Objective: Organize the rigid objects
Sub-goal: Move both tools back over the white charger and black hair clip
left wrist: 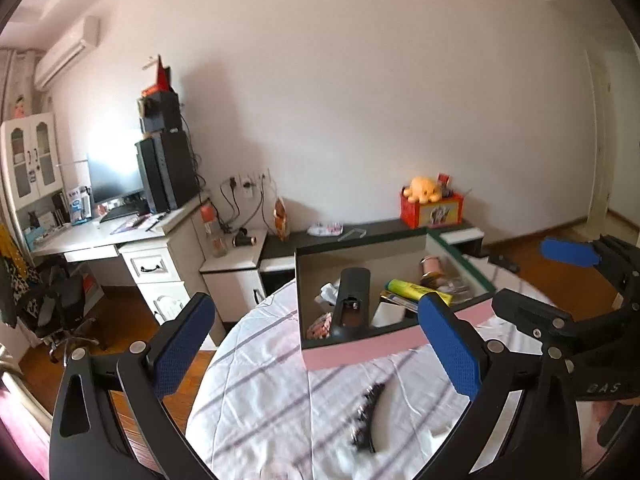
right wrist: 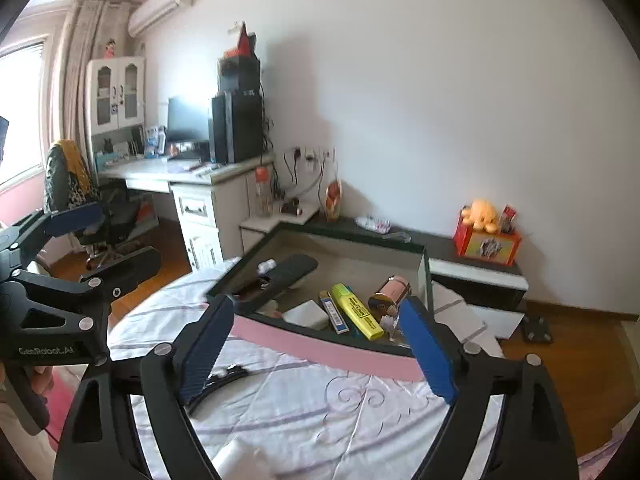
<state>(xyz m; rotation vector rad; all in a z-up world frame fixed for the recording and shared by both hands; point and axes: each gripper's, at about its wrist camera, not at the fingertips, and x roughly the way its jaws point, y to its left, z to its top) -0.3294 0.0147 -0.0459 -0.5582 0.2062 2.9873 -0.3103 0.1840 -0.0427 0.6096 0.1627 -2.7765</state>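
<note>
Hair clip [left wrist: 368, 416], black and toothed, lies on the striped bedsheet [left wrist: 256, 360] at six o'clock in the left wrist view, just short of the pink box [left wrist: 360, 354], between the spread, empty fingers of the left gripper [left wrist: 320, 348]. From the right wrist, the clip [right wrist: 224, 376] shows at seven o'clock behind one pad of the right gripper [right wrist: 320, 354], also wide open and empty, while the box [right wrist: 320, 348] holds a remote [right wrist: 280, 276] and yellow highlighter [right wrist: 356, 310].

Bare sheet [right wrist: 320, 420] before the crowded pink box [right wrist: 320, 350]; hair clip [left wrist: 368, 418] intrudes.
</note>
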